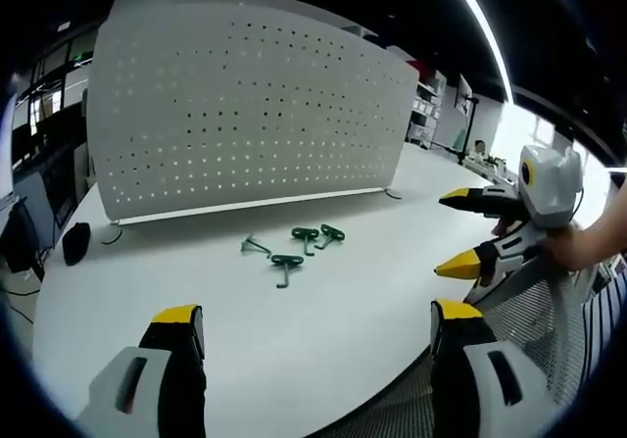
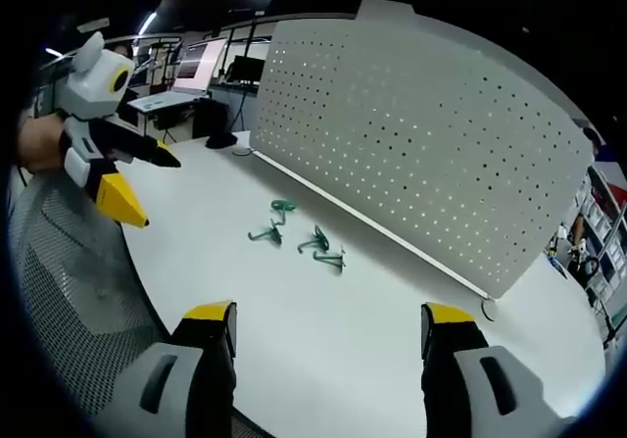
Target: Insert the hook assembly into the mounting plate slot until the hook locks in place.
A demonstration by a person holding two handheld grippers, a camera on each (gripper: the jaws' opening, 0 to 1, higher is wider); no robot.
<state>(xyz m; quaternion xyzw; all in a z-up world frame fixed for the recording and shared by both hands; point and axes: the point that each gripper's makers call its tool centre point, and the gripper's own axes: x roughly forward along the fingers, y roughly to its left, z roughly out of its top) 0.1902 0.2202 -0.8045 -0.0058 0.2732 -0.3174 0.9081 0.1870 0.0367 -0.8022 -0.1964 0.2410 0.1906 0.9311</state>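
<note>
green hooks before pegboard

I'm working in what looks like an open-plan office or lab floor: a long white table runs under my claws, with a mesh-backed office chair pulled up at its edge. Behind the white perforated panel standing on the table I can see desks with a laptop and dark monitors (their screens too small to read), storage shelving along the far wall, and a long strip light on the dark ceiling
</note>
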